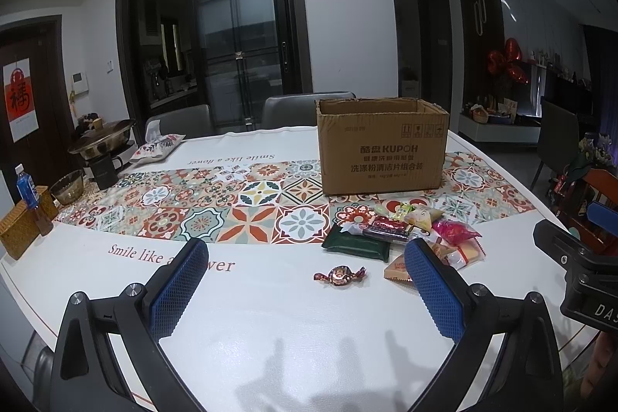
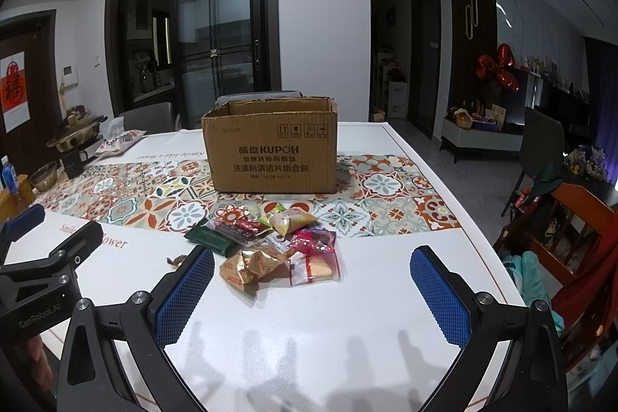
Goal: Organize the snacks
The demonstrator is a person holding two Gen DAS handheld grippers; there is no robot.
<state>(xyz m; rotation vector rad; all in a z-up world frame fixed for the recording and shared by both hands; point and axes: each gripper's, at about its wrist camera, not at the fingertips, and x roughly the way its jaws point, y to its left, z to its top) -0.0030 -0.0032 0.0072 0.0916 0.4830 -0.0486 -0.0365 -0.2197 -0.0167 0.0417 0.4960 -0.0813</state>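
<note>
Snacks not yet sorted, both tools empty

We judge the task barely begun: the snack pile point(image 2: 278, 246) lies on the table point(image 2: 386, 315) just in front of the open cardboard box point(image 2: 270, 149), and one wrapped candy point(image 1: 340, 275) sits apart toward the near edge. Our left tool point(image 1: 305, 280) and right tool point(image 2: 313, 292) hover wide open, holding nothing. A patterned runner point(image 1: 231, 203) crosses the white table; dark glass doors point(image 1: 239, 37) stand behind, chairs at the far edge
</note>
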